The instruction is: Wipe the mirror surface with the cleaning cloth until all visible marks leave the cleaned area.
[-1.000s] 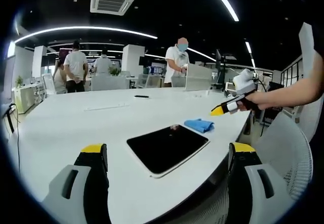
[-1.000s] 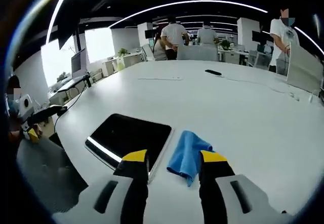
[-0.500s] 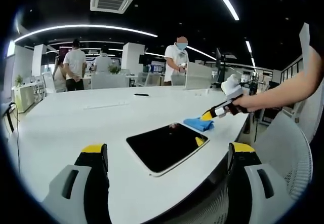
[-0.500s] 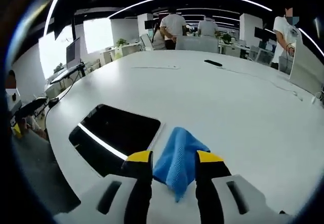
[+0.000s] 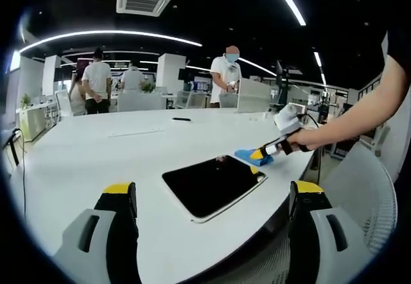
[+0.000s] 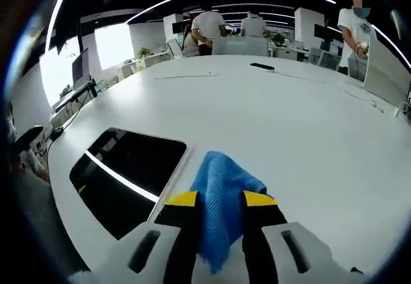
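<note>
Right gripper view: right hand-held gripper (image 6: 219, 200) jaws nearly closed around blue cloth (image 6: 221, 187), just beside mirror (image 6: 125, 168) on white surface (image 6: 289, 123). Pinch firmly before lifting, then drag onto mirror. Left hand-held gripper (image 5: 212, 200) wide open, empty, near mirror

An open office is seen: dark ceiling, curved light strips (image 5: 109, 36), a ceiling vent (image 5: 144, 0), white tabletop (image 5: 77, 155).

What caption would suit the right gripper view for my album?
The right tool straddles a blue cleaning cloth beside a dark mirror on a white table.
</note>
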